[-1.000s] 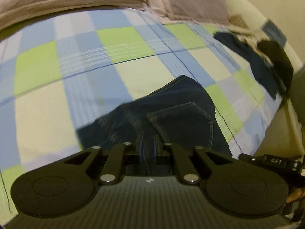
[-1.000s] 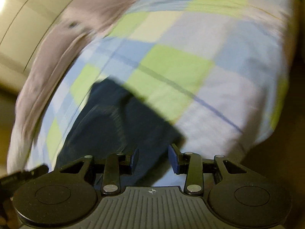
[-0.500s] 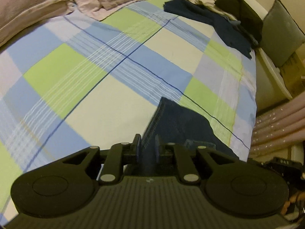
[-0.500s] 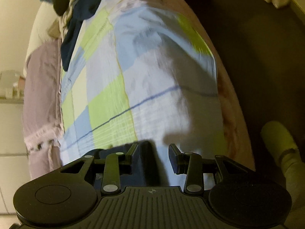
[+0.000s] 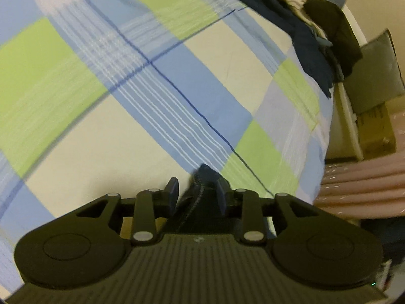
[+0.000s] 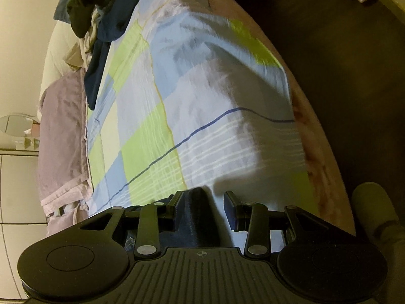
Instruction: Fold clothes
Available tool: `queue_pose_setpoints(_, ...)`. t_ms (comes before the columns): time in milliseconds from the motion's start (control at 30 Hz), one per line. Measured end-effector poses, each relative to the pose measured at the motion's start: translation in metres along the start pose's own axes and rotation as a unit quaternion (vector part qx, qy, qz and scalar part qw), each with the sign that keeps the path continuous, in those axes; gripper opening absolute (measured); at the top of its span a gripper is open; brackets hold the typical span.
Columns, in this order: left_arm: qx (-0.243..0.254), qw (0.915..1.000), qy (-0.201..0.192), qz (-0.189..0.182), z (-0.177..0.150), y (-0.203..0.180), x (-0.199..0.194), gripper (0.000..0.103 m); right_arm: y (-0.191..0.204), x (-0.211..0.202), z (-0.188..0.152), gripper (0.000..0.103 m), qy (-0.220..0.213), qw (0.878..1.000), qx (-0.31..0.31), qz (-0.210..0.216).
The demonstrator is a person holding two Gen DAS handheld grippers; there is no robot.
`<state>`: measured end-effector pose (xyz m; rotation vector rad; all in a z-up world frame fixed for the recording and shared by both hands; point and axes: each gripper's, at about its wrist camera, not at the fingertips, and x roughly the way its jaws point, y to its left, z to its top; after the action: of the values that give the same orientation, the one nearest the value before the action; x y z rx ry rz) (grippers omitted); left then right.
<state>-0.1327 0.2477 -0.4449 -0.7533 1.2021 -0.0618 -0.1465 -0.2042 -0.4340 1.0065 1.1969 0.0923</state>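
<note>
Left tool (image 5: pixel 196 190) jaws just opening

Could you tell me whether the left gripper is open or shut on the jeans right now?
Open. The left gripper has just been opening: the jeans stand between its fingers, with a gap beside the left finger.

Dark jeans (image 5: pixel 202 197) mostly hidden beneath the claw bodies; bedspread (image 6: pixel 215 76) motion-blurred.

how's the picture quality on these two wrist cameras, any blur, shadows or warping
Left wrist view: dim yellowish light, the checked bedspread smeared by motion blur, fisheye bending its stripes, corners dark. Right wrist view: bedspread also streaky with blur, a soft shadow lying just ahead of the right gripper, the floor almost black, and the bed's edge bowed into a curve.
</note>
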Motion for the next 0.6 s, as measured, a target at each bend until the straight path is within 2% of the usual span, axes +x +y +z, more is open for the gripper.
queue_pose_setpoints(133, -0.026, 0.9987, 0.015, -0.041, -0.002, 0.008, 0.003, 0.016, -0.001, 0.012, -0.001, 0.038, 0.022, 1.0, 0.005, 0.011)
queue_pose_setpoints(300, 0.015, 0.9934, 0.009, -0.113, -0.009, 0.016, -0.013, 0.013, 0.003, 0.021, -0.001, 0.038, 0.038, 0.999, -0.008, 0.019)
queue_pose_setpoints(367, 0.009, 0.99, 0.011, -0.141, -0.012, 0.025, -0.016, 0.009, 0.003, 0.024, 0.0, 0.038, 0.042, 0.999, -0.011, 0.021)
queue_pose_setpoints(433, -0.02, 0.9886, 0.017, -0.148, -0.014, 0.037, -0.011, 0.009, 0.002, 0.026, 0.002, 0.038, 0.047, 0.999, -0.011, 0.024)
queue_pose_setpoints(500, -0.079, 0.9864, 0.017, -0.144, -0.008, 0.051, -0.001, 0.011, 0.0, 0.028, 0.004, 0.038, 0.051, 0.998, -0.005, 0.027)
queue_pose_setpoints(600, -0.095, 0.9852, 0.01, -0.142, 0.005, 0.052, 0.011, 0.015, -0.001, 0.029, 0.007, 0.038, 0.055, 0.998, 0.008, 0.029)
